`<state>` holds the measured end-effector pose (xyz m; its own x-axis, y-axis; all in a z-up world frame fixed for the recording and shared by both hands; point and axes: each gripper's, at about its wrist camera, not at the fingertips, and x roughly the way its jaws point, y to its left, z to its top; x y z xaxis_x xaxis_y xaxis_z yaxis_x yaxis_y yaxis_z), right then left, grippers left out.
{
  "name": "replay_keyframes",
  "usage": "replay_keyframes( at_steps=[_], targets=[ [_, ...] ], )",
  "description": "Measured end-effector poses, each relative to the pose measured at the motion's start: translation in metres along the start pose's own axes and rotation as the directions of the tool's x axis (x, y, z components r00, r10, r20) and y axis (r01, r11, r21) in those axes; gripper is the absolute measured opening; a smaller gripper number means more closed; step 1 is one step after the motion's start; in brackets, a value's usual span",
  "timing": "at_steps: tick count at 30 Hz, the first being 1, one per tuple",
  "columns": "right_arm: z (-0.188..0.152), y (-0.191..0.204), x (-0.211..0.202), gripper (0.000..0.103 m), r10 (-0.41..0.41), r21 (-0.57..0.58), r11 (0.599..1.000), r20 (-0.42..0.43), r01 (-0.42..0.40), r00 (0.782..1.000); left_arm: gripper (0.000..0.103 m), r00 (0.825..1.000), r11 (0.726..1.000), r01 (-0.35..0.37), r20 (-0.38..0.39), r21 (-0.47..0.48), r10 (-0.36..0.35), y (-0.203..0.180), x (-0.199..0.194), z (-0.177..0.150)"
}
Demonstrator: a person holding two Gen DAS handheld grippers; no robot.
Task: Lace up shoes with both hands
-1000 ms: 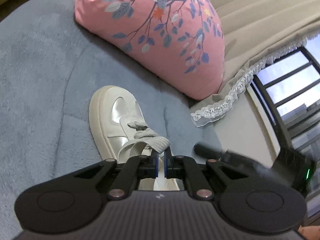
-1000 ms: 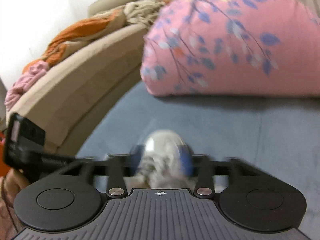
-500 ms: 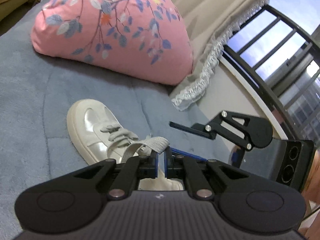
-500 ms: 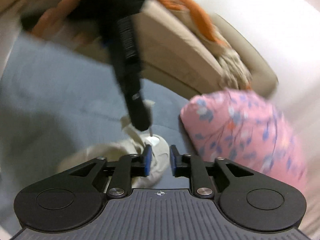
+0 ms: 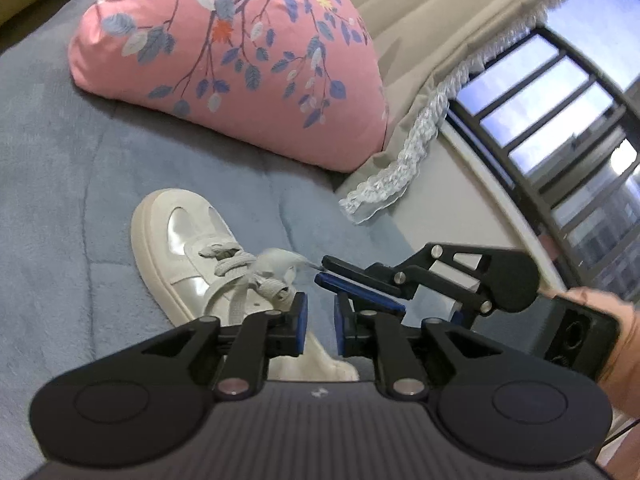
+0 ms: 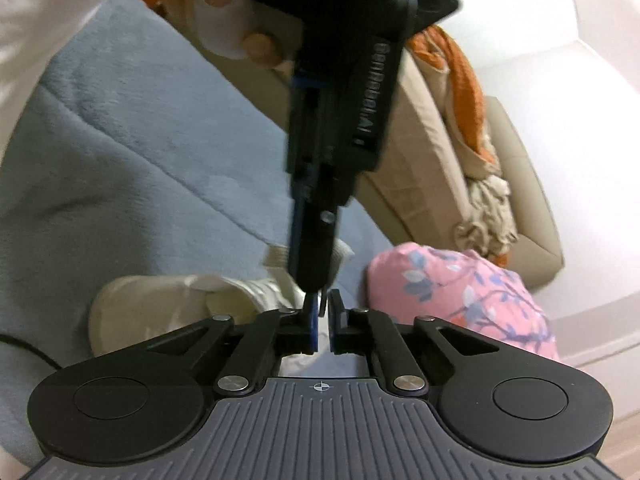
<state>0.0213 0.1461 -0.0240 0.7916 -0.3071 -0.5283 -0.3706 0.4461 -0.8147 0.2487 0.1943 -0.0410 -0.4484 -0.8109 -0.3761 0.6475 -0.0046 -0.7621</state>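
The shoe (image 5: 192,264) lies on a grey-blue blanket (image 5: 60,220), low and left of centre in the left wrist view, toe toward the upper left. Its flat grey lace (image 5: 240,268) is threaded and crossed over the lower eyelets. A blurred loop or end of the lace (image 5: 276,262) stands up near the top eyelets, at centre frame.

The right claw (image 5: 326,274) comes in from the right of that view, its fingers nearly together, tips at the blurred lace. It looks pinched on the lace, but the blur leaves it uncertain. In the right wrist view only a thin gap shows between its blue pads (image 6: 313,328), with something pale between them.

The left claw (image 5: 319,328) sits at lower centre of its own view, fingers apart and empty, just beside the shoe's collar. In the right wrist view it hangs down from the top of the frame, its tip just above the right claw.

As a judgement, the threading seems mostly done; what remains is the knot or bow at the top, which does not yet show as tied.

A pink floral pillow (image 5: 232,60) fills the upper left, well apart from the shoe. A lace-trimmed curtain (image 5: 404,160) and a window (image 5: 560,120) lie to the right.
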Motion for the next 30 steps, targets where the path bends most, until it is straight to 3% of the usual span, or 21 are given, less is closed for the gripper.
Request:
replay_keyframes(
  at_steps=[1, 3, 4, 8, 10, 12, 14, 17, 20, 23, 26, 27, 29, 30],
  targets=[
    [-0.002, -0.002, 0.0, 0.005, 0.001, 0.014, 1.0, -0.016, -0.001, 1.0, 0.016, 1.0, 1.0, 0.019, 0.007, -0.024, -0.019, 0.002, -0.001, 0.0],
    [-0.005, -0.003, 0.0, 0.005, -0.007, 0.016, 1.0, -0.03, 0.007, 1.0, 0.031, 0.998, 0.993, 0.063, 0.028, -0.098, -0.061, 0.01, -0.002, 0.001],
    [-0.007, -0.002, -0.001, 0.005, -0.012, 0.006, 1.0, -0.035, 0.012, 0.999, 0.033, 0.997, 0.989, 0.07, 0.035, -0.132, -0.066, 0.014, -0.002, 0.001],
    [-0.013, -0.004, -0.003, 0.004, 0.002, 0.009, 1.0, -0.081, -0.001, 0.997, 0.035, 0.992, 0.953, 0.0, 0.119, -0.302, 0.037, 0.038, -0.013, 0.004],
    [-0.013, -0.023, -0.001, 0.005, 0.088, 0.217, 0.974, -0.116, -0.061, 0.989, 0.041, 0.972, 0.913, -0.022, 0.203, -0.408, 0.114, 0.052, -0.029, 0.005],
    [-0.015, -0.044, 0.004, 0.01, 0.145, 0.404, 0.911, -0.116, -0.087, 0.983, 0.047, 0.955, 0.894, -0.046, 0.243, -0.446, 0.17, 0.057, -0.038, 0.004],
    [-0.015, -0.05, 0.008, 0.043, 0.126, 0.432, 0.899, -0.099, -0.071, 0.987, 0.048, 0.944, 0.9, -0.119, 0.234, -0.419, 0.233, 0.052, -0.041, 0.006],
    [-0.009, -0.038, 0.014, 0.044, 0.099, 0.332, 0.941, -0.082, -0.066, 0.992, 0.05, 0.922, 0.922, -0.297, 0.177, -0.249, 0.345, 0.029, -0.034, 0.012],
    [-0.002, -0.032, 0.027, 0.042, 0.137, 0.317, 0.944, -0.108, -0.096, 0.985, 0.052, 0.889, 0.903, -0.427, 0.165, -0.04, 0.428, 0.004, -0.024, 0.012],
    [-0.001, -0.03, 0.043, 0.026, 0.141, 0.311, 0.946, -0.154, -0.087, 0.978, 0.052, 0.911, 0.918, -0.393, 0.154, 0.049, 0.382, -0.009, -0.019, 0.011],
    [-0.004, -0.041, 0.059, 0.005, 0.203, 0.393, 0.912, -0.187, -0.116, 0.961, 0.052, 0.933, 0.927, -0.348, 0.152, 0.139, 0.327, -0.02, -0.015, 0.008],
    [-0.005, -0.045, 0.061, 0.005, 0.209, 0.422, 0.9, -0.188, -0.113, 0.96, 0.052, 0.942, 0.933, -0.324, 0.145, 0.158, 0.302, -0.022, -0.014, 0.006],
    [-0.009, -0.053, 0.058, 0.004, 0.195, 0.474, 0.876, -0.173, -0.092, 0.965, 0.052, 0.971, 0.972, -0.217, 0.117, 0.093, 0.206, -0.017, -0.013, 0.006],
    [-0.011, -0.057, 0.055, 0.004, 0.18, 0.494, 0.866, -0.164, -0.077, 0.97, 0.053, 0.984, 0.99, -0.141, 0.113, 0.0, 0.14, -0.008, -0.015, 0.007]
  ],
)
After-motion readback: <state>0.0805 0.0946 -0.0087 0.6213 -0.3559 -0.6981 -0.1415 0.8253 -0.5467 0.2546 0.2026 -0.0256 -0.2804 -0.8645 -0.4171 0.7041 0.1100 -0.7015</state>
